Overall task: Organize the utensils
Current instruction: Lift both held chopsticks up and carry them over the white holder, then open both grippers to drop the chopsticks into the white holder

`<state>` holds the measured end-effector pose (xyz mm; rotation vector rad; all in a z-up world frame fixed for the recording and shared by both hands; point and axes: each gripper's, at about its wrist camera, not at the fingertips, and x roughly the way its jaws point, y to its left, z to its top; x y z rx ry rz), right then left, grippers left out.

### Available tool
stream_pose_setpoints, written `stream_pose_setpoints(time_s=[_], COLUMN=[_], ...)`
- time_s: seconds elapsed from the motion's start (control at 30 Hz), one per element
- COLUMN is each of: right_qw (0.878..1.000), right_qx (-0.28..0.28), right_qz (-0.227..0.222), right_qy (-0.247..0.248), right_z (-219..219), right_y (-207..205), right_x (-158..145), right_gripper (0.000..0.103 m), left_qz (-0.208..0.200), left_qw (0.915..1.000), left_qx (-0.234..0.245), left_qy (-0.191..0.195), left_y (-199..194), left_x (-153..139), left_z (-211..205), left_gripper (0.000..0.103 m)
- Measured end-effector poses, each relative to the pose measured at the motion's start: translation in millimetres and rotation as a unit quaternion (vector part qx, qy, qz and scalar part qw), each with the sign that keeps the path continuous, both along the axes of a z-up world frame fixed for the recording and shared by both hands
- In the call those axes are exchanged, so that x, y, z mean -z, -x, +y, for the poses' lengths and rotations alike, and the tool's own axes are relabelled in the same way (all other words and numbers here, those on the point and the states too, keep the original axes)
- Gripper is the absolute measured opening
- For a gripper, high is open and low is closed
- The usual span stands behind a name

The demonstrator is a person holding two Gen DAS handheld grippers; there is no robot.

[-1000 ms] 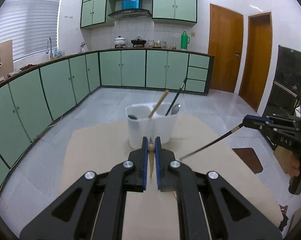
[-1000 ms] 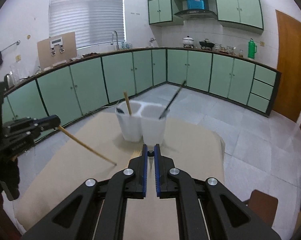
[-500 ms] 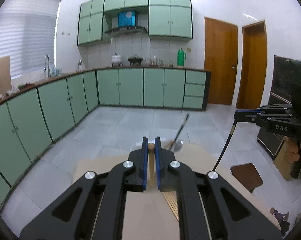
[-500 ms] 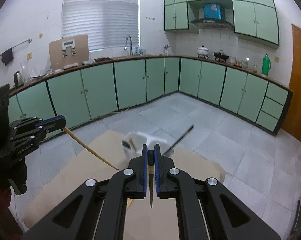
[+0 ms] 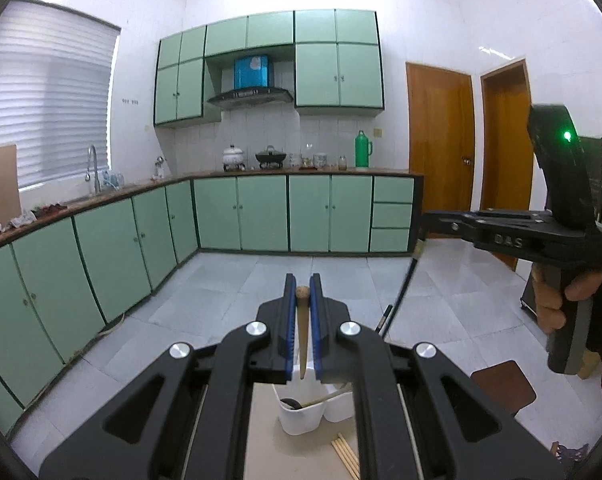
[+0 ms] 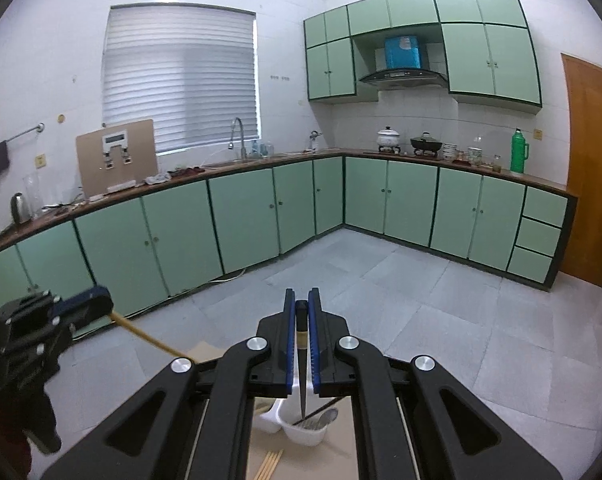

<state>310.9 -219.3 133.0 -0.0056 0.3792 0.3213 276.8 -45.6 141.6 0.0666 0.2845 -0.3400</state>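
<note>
Both tongs have been raised above the white holder: left tongs clamped on a wooden chopstick, right tongs on a black chopstick, each hanging toward 6 o'clock, ready for dropping in.

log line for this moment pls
left gripper: jaws shut on wooden chopstick | right gripper: jaws shut on black chopstick | both above white holder

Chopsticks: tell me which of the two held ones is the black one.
The black chopstick is the one in the right claw, hanging over the white holder. The left claw grips a light wooden chopstick.
</note>
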Motion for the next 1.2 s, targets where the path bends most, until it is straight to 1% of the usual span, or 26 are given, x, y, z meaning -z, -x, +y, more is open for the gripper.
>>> stream_pose_setpoints(time_s=[0.1, 0.27, 0.43, 0.53, 0.57, 0.63, 0.7, 0.77, 0.8, 0.83, 0.87, 0.9, 0.93, 0.97, 1.03, 1.07, 1.13, 1.2], right_qw=[1.000, 1.000, 0.998, 0.998, 0.998, 0.998, 0.999, 0.999, 0.999, 0.999, 0.999, 0.999, 0.998, 0.998, 0.998, 0.998, 0.997, 0.996], right_qx=[0.007, 0.009, 0.011, 0.017, 0.020, 0.025, 0.032, 0.039, 0.043, 0.046, 0.049, 0.052, 0.055, 0.060, 0.065, 0.069, 0.077, 0.087], right_qz=[0.003, 0.026, 0.052, 0.052, 0.050, 0.046, 0.039, 0.032, 0.028, 0.023, 0.018, 0.014, 0.010, 0.006, 0.005, 0.006, 0.008, 0.012], right_qy=[0.001, 0.005, 0.016, 0.023, 0.024, 0.022, 0.013, 0.008, 0.005, 0.002, 0.000, -0.002, -0.002, -0.003, -0.007, -0.009, -0.009, -0.011], right_z=[5.7, 13.5, 19.4, 17.7, 15.4, 11.1, 1.6, -6.8, -11.6, -16.6, -21.3, -25.1, -28.8, -33.6, -39.5, -42.2, -44.3, -44.7], right_y=[-18.8, -43.9, -55.5, -54.0, -52.4, -48.6, -40.5, -33.7, -27.3, -19.7, -11.5, -6.2, 0.6, 13.0, 31.2, 42.0, 58.0, 78.5], right_x=[13.8, 42.0, 63.1, 68.2, 67.5, 65.2, 60.2, 56.6, 54.6, 53.4, 53.2, 52.7, 53.7, 57.5, 66.6, 74.0, 87.7, 108.7], right_gripper=[0.006, 0.006, 0.006, 0.008, 0.011, 0.015, 0.019, 0.027, 0.029, 0.034, 0.039, 0.041, 0.046, 0.053, 0.061, 0.063, 0.075, 0.080], left_qz=[0.015, 0.043, 0.071, 0.079, 0.079, 0.076, 0.069, 0.062, 0.057, 0.054, 0.048, 0.043, 0.041, 0.041, 0.045, 0.050, 0.061, 0.076], left_qw=[0.9999, 0.9991, 0.9974, 0.9968, 0.9967, 0.9970, 0.9975, 0.9979, 0.9981, 0.9983, 0.9985, 0.9986, 0.9986, 0.9985, 0.9982, 0.9977, 0.9966, 0.9954], left_qx=[0.001, -0.004, -0.005, -0.006, -0.007, -0.011, -0.014, -0.018, -0.021, -0.022, -0.025, -0.029, -0.032, -0.036, -0.041, -0.046, -0.054, -0.058], left_qy=[0.004, 0.003, -0.010, -0.014, -0.014, -0.012, -0.009, -0.007, -0.008, -0.009, -0.010, -0.010, -0.010, -0.008, -0.002, 0.002, 0.003, 0.003], left_y=[-17.2, -46.2, -72.4, -80.7, -81.5, -81.5, -78.3, -72.1, -67.8, -63.6, -56.0, -48.0, -43.1, -35.3, -20.6, -10.6, 7.3, 23.3], left_x=[14.1, 41.3, 60.3, 62.5, 61.5, 58.8, 55.0, 51.5, 50.4, 49.9, 50.0, 51.3, 52.2, 55.2, 62.4, 69.2, 85.0, 102.8], left_z=[-2.1, -6.3, -7.8, -8.4, -7.1, -4.9, -0.9, 3.4, 5.4, 5.8, 8.6, 11.2, 12.6, 16.8, 23.7, 27.9, 33.0, 33.8], left_gripper=[0.006, 0.006, 0.007, 0.011, 0.016, 0.022, 0.023, 0.026, 0.029, 0.031, 0.036, 0.040, 0.041, 0.042, 0.045, 0.048, 0.053, 0.058])
